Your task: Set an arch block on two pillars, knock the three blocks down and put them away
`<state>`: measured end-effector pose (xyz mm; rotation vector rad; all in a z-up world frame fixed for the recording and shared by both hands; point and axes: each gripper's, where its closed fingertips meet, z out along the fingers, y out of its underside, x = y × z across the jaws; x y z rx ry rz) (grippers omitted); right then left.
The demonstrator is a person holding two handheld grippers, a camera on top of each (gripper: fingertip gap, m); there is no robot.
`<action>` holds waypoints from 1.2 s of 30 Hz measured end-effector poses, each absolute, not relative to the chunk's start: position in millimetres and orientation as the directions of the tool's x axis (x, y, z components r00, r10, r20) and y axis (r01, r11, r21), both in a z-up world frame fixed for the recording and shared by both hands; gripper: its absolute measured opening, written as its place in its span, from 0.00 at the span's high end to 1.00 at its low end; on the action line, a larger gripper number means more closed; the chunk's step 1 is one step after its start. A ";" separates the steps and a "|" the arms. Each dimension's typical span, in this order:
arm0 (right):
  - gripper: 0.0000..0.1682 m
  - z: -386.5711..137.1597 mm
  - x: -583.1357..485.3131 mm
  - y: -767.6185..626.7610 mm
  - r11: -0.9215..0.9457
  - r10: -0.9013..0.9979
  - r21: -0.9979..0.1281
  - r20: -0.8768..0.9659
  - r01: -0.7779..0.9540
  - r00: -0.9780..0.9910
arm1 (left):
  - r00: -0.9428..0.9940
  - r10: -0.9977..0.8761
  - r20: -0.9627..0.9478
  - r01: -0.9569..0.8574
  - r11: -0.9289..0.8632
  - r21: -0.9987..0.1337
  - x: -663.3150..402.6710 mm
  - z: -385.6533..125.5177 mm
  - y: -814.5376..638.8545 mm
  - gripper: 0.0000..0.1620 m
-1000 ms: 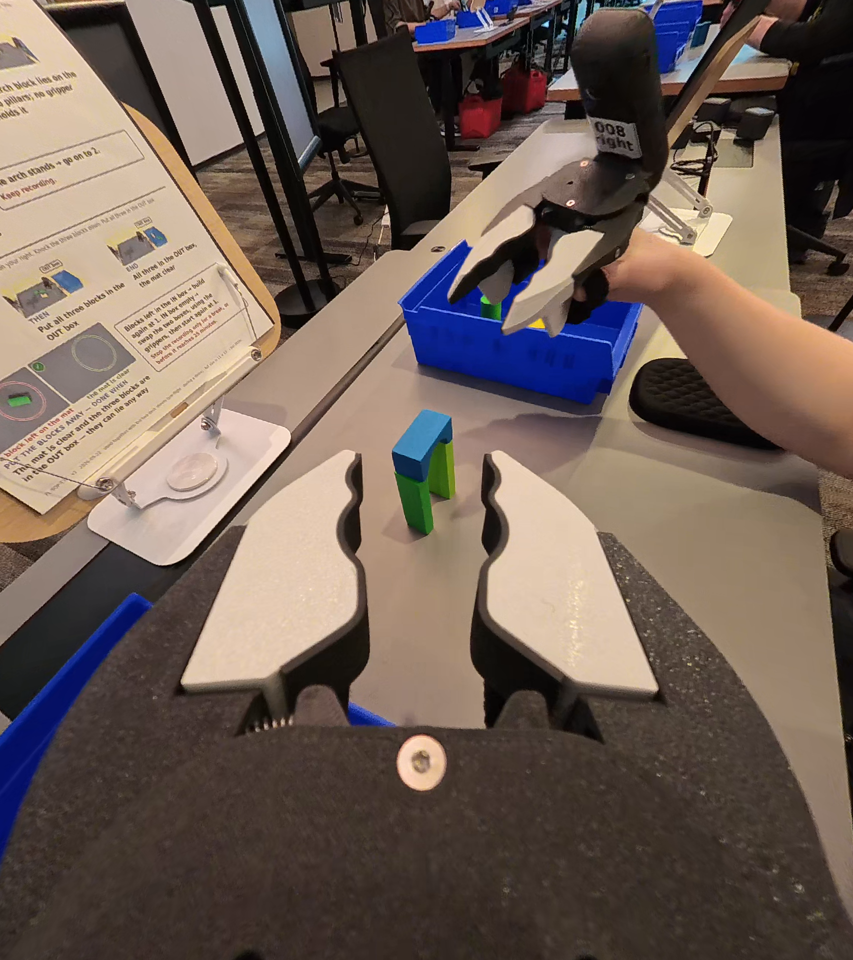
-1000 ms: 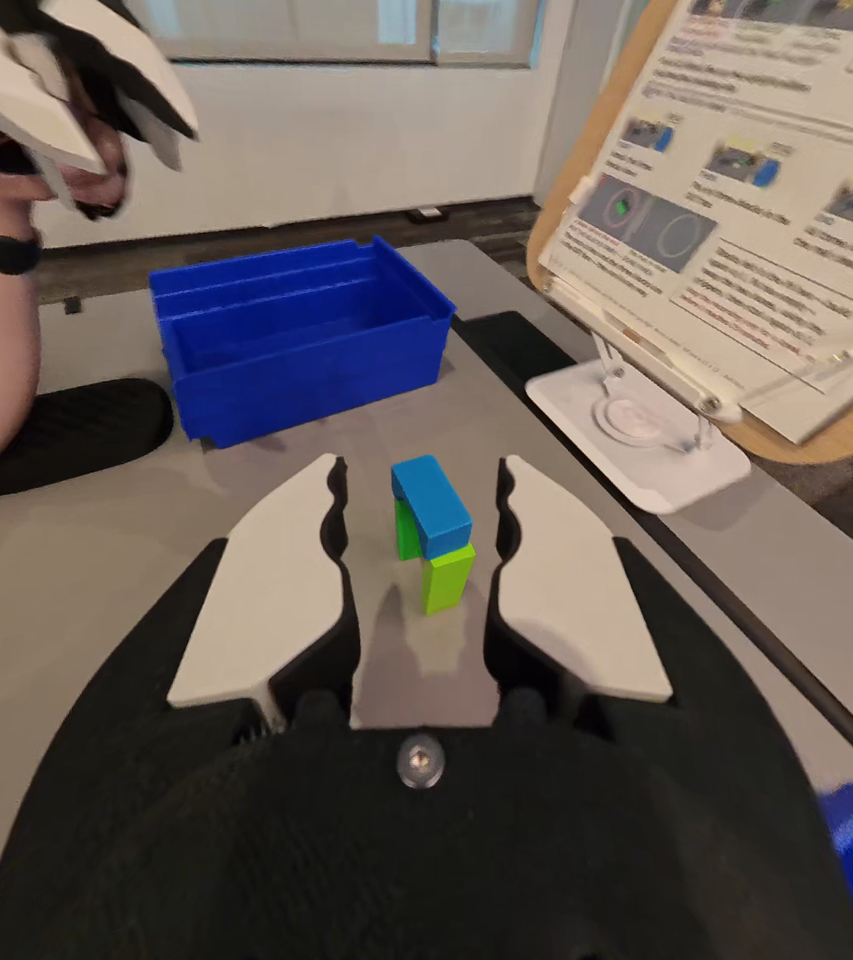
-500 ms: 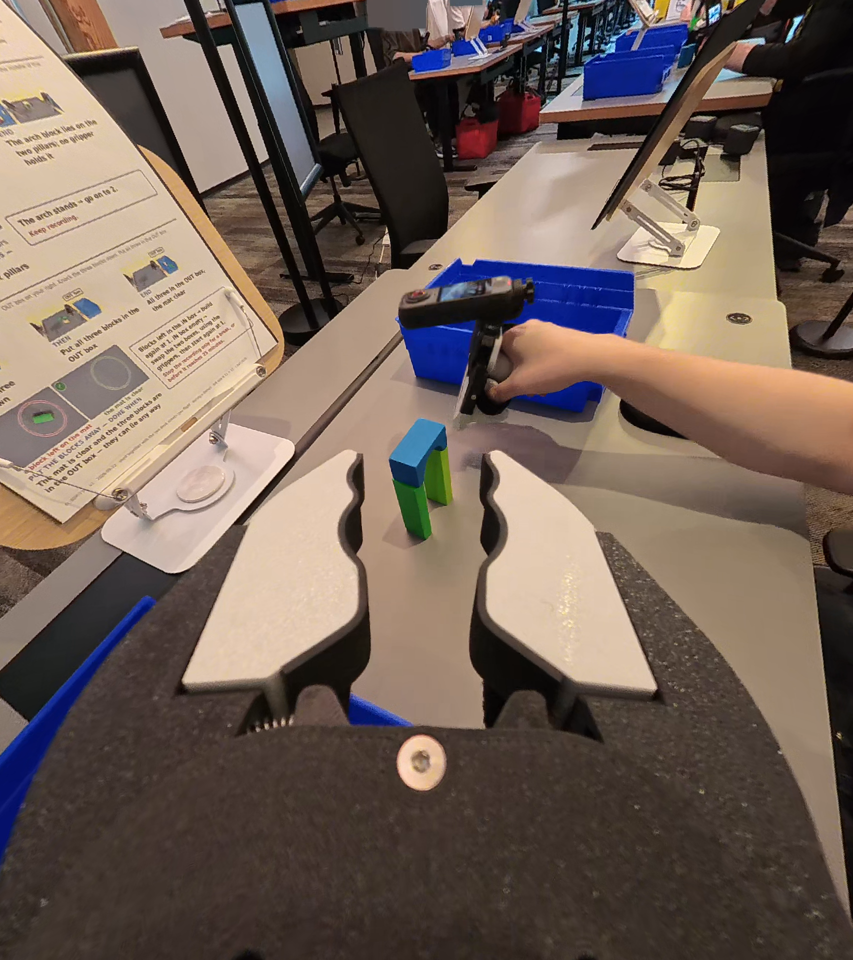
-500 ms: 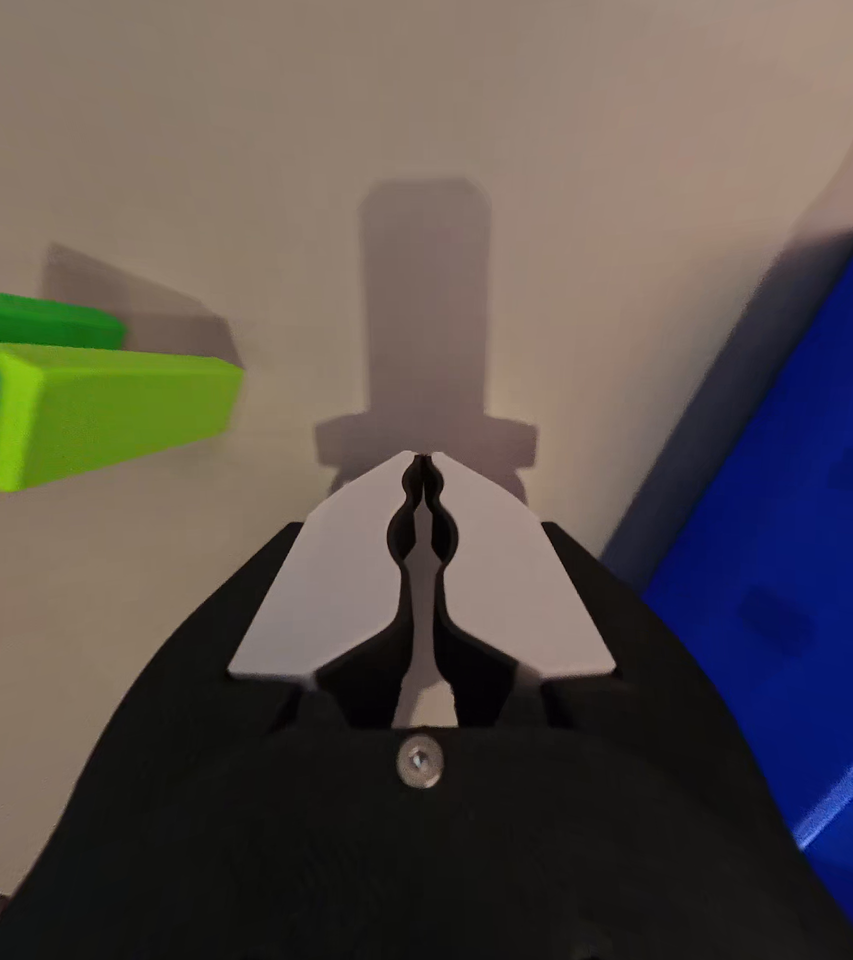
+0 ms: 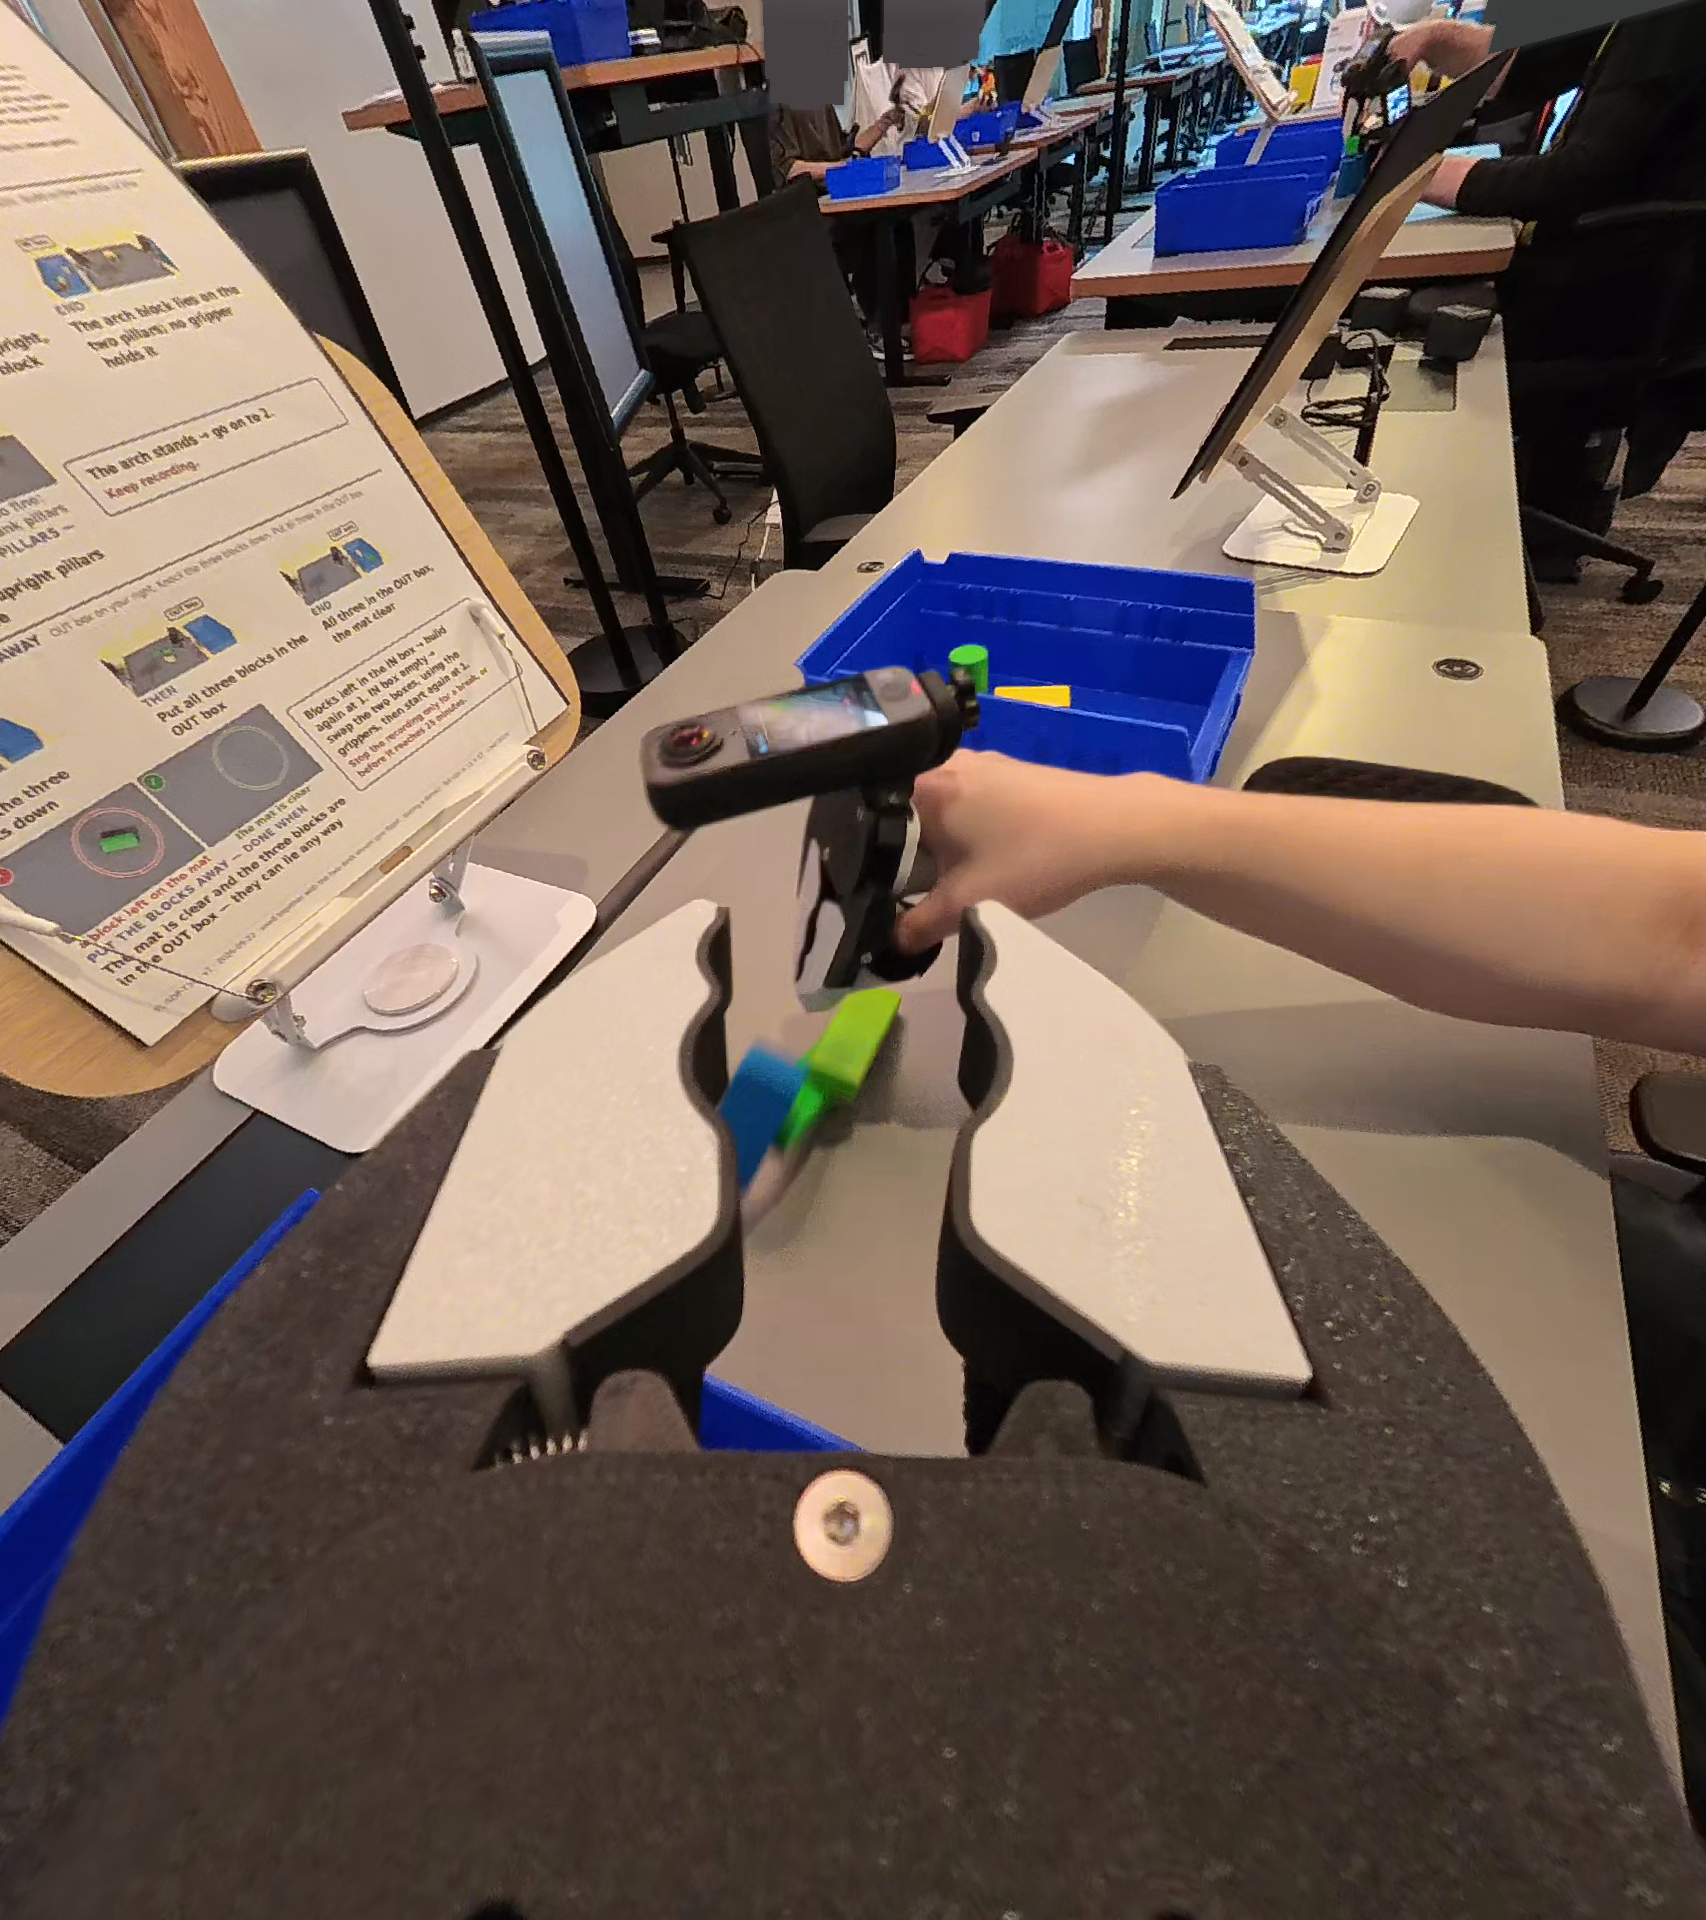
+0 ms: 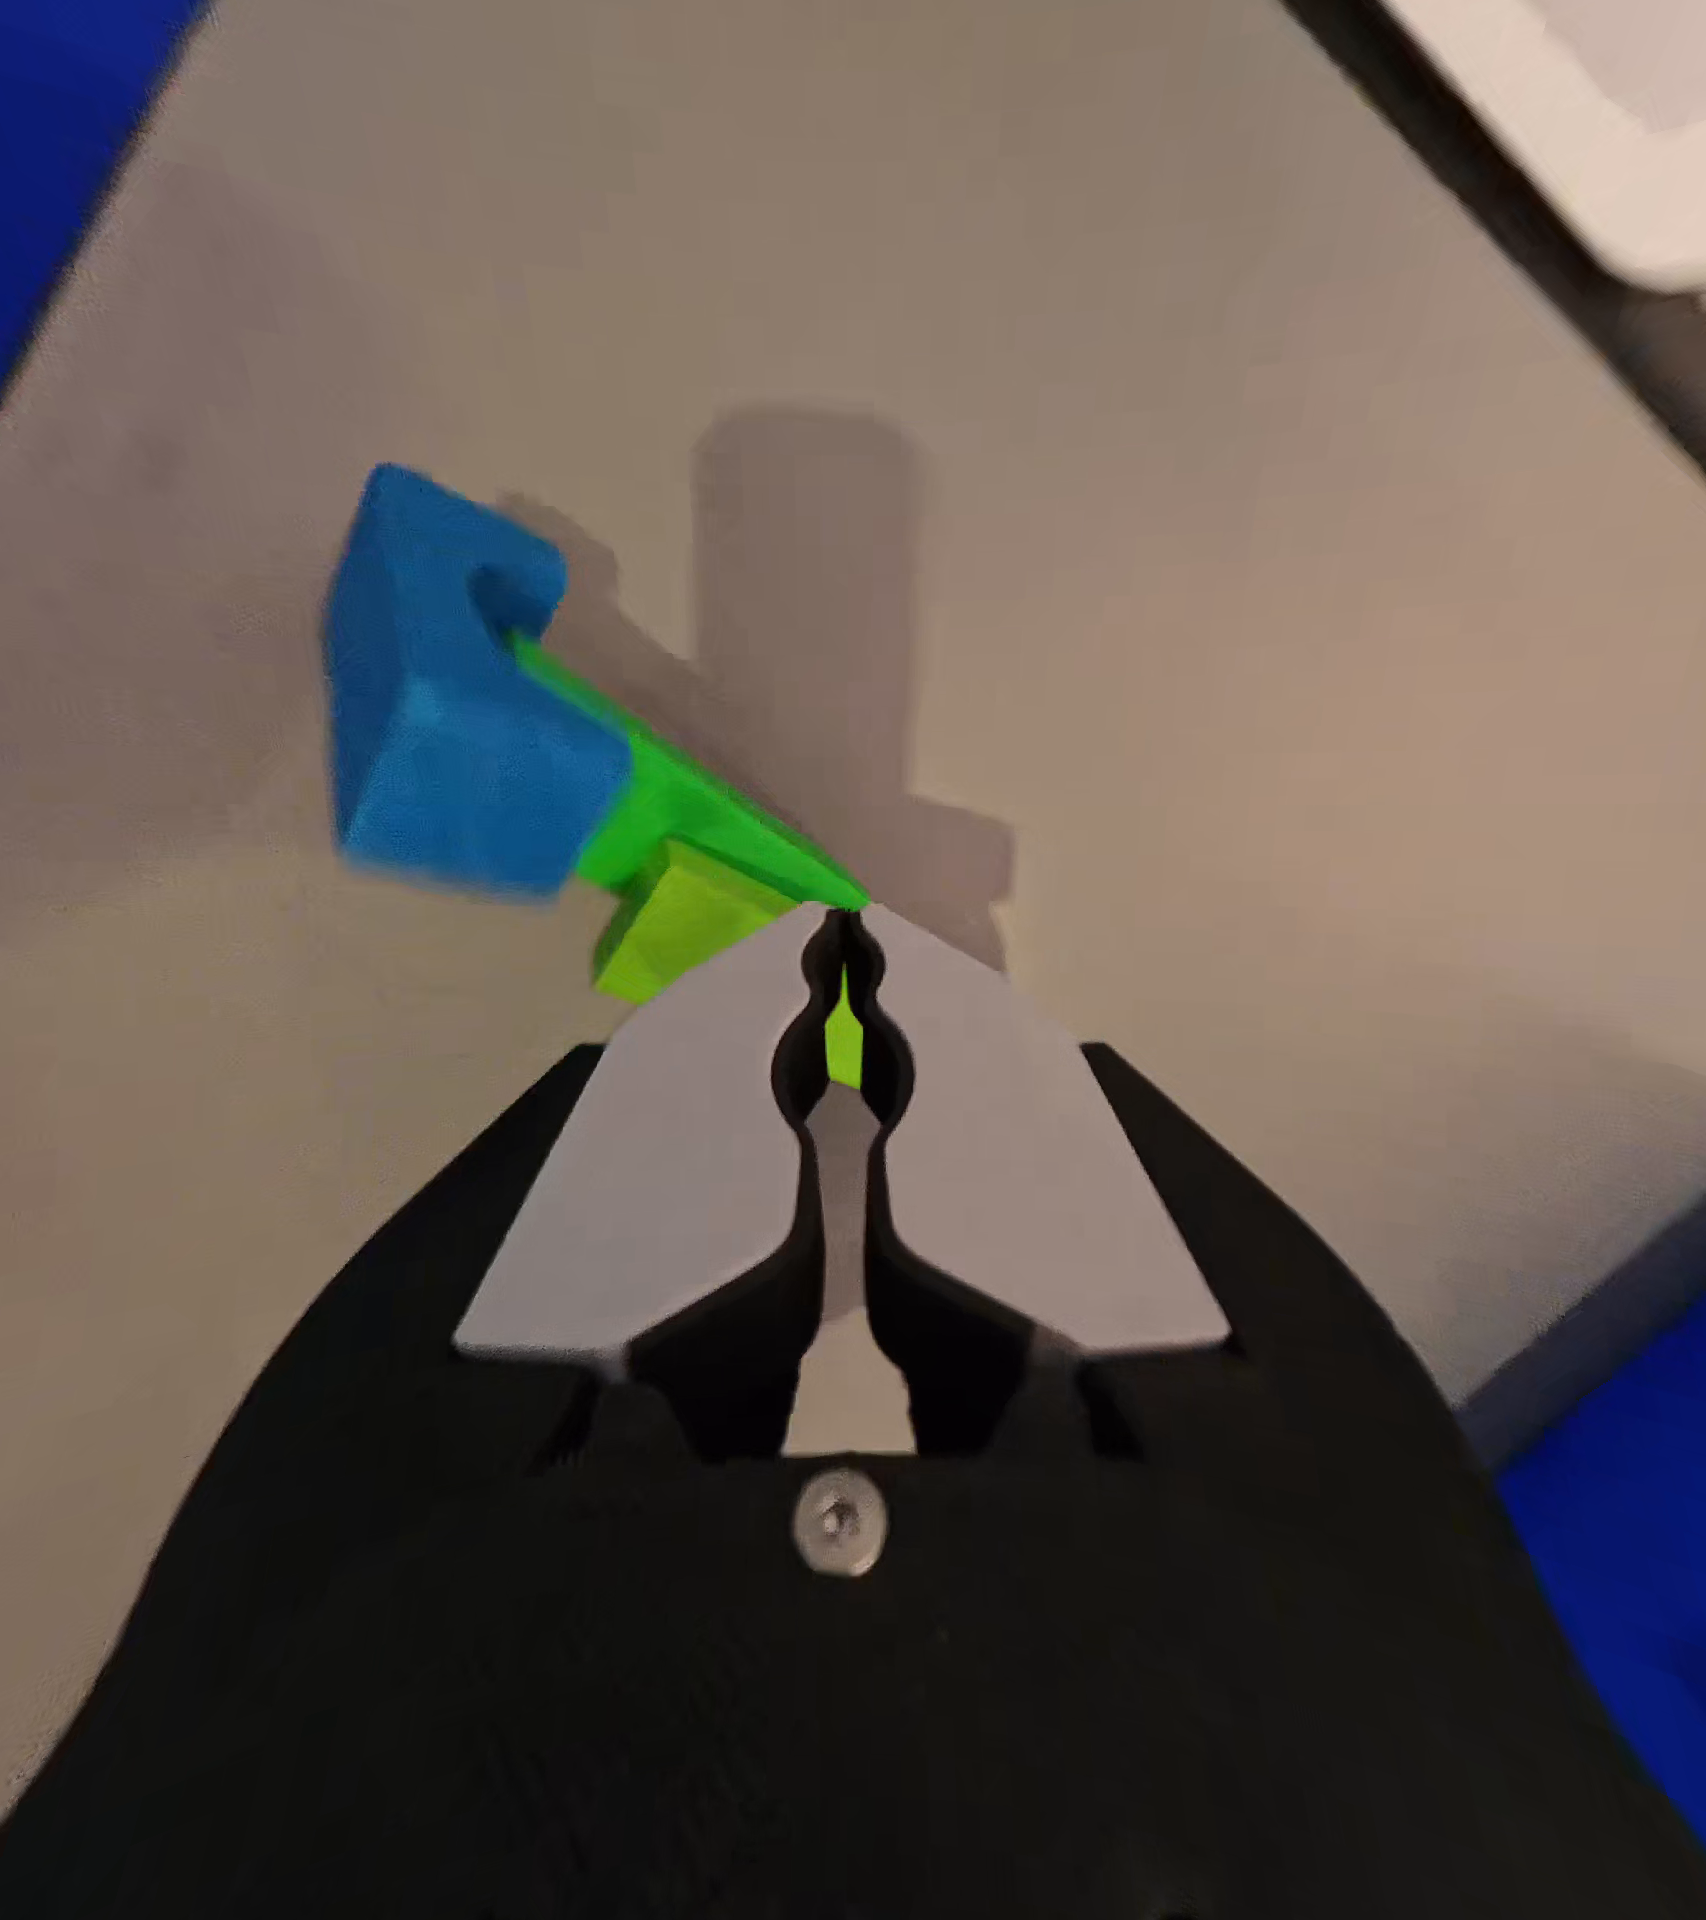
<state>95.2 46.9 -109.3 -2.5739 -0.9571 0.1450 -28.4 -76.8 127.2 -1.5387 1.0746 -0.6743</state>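
Right wrist view: right gripper (image 6: 844, 920) closed (empty), tips against toppling green pillars (image 6: 693, 821), blue arch block (image 6: 454, 717); left gripper (image 5: 838, 1049) open.

The arch block (image 5: 761, 1103) leans on tilted pillars (image 5: 849, 1044) (mid-table), bin (image 5: 1088, 623) behind.

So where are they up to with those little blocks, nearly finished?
About midway. The arch was evidently built, since the blue arch block and two green pillars are toppling together right now. The right gripper, jaws closed, is pushing them over; the left gripper waits with jaws open. Still left: moving all three blocks into a blue box; none is in one yet.
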 end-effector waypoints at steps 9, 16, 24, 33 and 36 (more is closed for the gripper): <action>0.84 -50.1 44.1 5.5 -0.254 0.922 -0.604 0.085 0.755 0.378 | 0.415 -0.902 -0.117 -0.276 -0.002 -0.961 -30.3 127.4 -80.2 0.74; 0.78 -115.2 93.0 -15.4 -0.044 0.979 -0.534 0.145 0.845 0.143 | 0.404 -0.906 -0.127 -0.311 -0.005 -0.950 -26.6 121.8 -81.5 0.74; 0.78 -160.8 108.3 1.2 -0.060 0.983 -0.418 0.135 0.906 0.127 | 0.402 -0.908 -0.120 -0.339 -0.026 -0.940 -23.0 112.9 -76.6 0.74; 0.81 -53.4 161.4 -30.1 -0.057 0.923 -0.581 0.278 0.812 0.264 | 0.440 -0.894 -0.086 -0.367 -0.092 -0.926 -14.6 99.2 -64.1 0.73; 0.81 14.0 238.4 -14.8 -0.137 0.767 -0.678 0.389 0.722 0.510 | 0.473 -0.878 -0.077 -0.414 -0.144 -0.899 -1.3 81.7 -53.2 0.73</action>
